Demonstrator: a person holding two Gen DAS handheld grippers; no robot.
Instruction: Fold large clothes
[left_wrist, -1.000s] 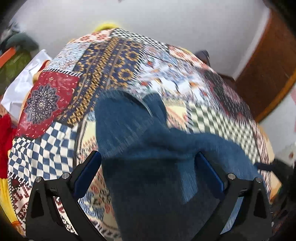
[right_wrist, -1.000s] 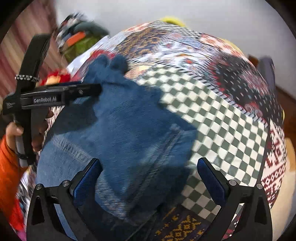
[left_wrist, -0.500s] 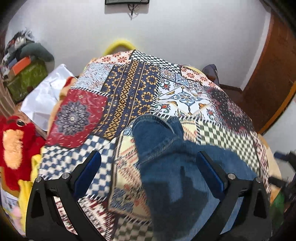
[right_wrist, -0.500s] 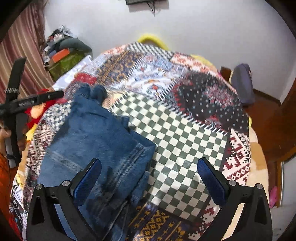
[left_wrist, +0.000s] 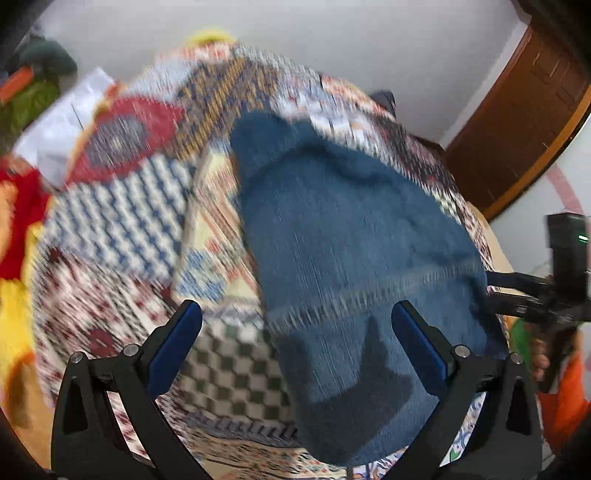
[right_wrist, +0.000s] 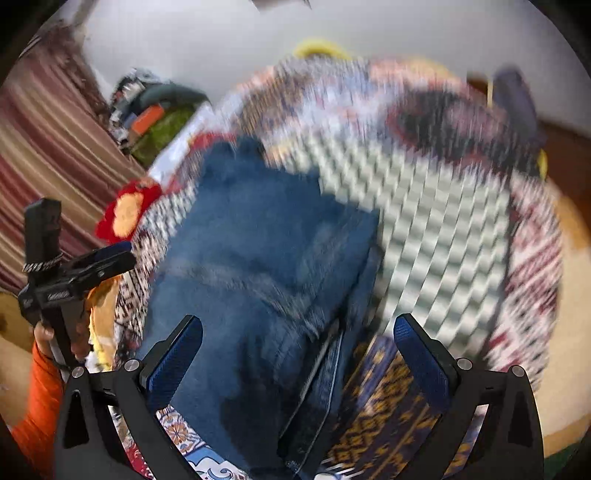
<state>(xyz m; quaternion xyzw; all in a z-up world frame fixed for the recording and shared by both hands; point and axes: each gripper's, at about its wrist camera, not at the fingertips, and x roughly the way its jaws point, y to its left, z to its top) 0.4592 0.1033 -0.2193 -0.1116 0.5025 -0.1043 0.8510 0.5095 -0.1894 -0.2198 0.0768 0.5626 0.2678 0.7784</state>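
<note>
While both views are motion-blurred, the main layout reads fine. Blue jeans (left_wrist: 354, 258) lie on a bed covered by a patchwork bedspread (left_wrist: 122, 236), running from mid-frame down to the lower centre of the left wrist view. In the right wrist view the jeans (right_wrist: 251, 280) fill the centre and lower left, partly folded, with a seamed edge toward the lower middle of the frame.

Left claw (left_wrist: 295, 328): jaws spread wide, nothing between them, blue pads clear of the denim as far as the blur allows. Right claw (right_wrist: 297, 336): same, jaws wide apart and holding nothing, jeans and bedspread seen below it.

At the right edge of the left view the other claw's black body shows, with a hand and an orange sleeve (left_wrist: 565, 391) under it. Left edge of the right view shows the left claw side-on, held by a hand (right_wrist: 48, 338) with an orange sleeve.

Background: white wall (left_wrist: 332, 44), brown wooden door (left_wrist: 524, 118) at upper right, striped curtain (right_wrist: 48, 155) at left, red and yellow plush toy (right_wrist: 127, 212) beside the bed, pile of stuff (right_wrist: 155, 110) in the upper left corner.
</note>
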